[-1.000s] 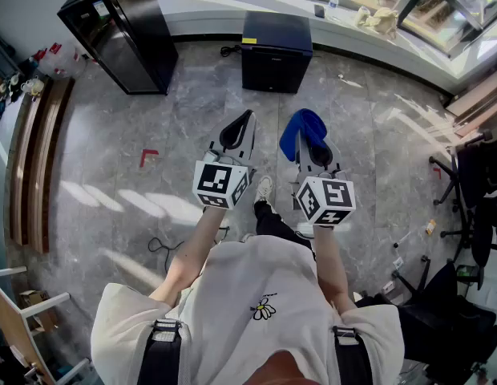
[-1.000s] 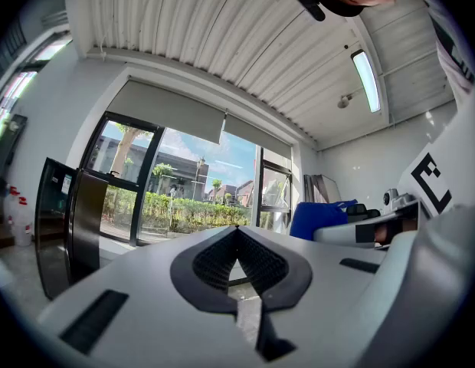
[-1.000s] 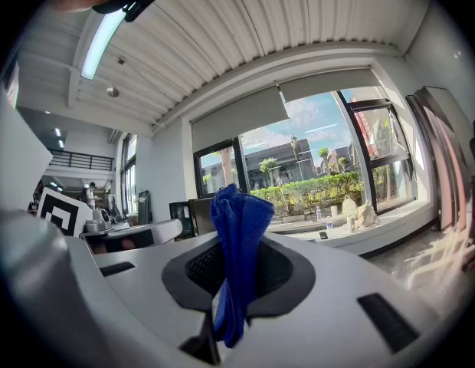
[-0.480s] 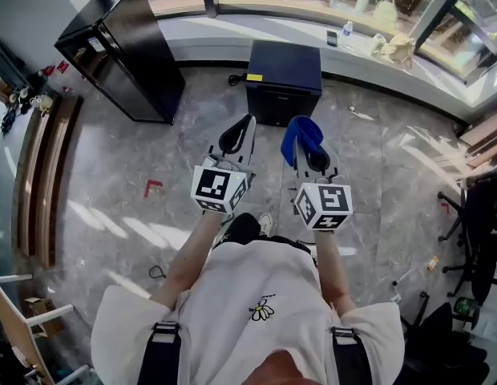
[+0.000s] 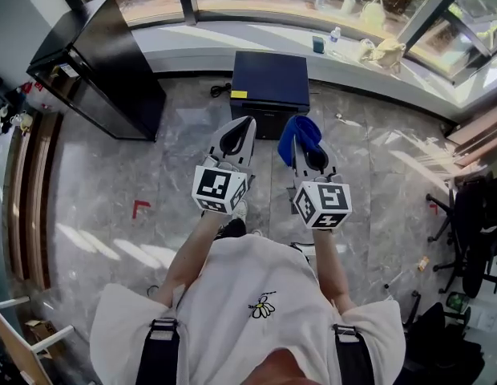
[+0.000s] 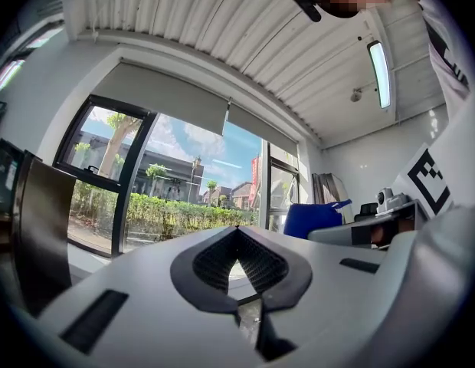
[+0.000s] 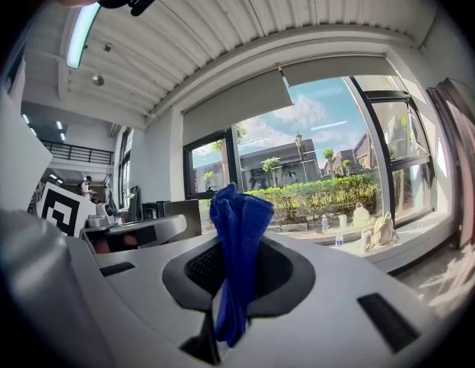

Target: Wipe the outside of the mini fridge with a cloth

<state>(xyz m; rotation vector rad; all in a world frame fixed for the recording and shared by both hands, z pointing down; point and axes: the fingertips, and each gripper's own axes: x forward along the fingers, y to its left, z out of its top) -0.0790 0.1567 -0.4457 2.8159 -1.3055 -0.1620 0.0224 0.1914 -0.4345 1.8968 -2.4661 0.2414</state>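
Much nearer now to the navy box-shaped mini fridge (image 5: 270,83) on the floor (image 5: 172,179) ahead; clamps the bright blue fabric cloth (image 7: 237,228) in right gripper (image 5: 305,149), left gripper (image 5: 245,124) pinched shut, empty; wiping unstarted.

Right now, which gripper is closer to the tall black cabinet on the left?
Left. The left gripper hangs to the right of the tall black cabinet; the right gripper, holding the blue cloth, is even farther right.
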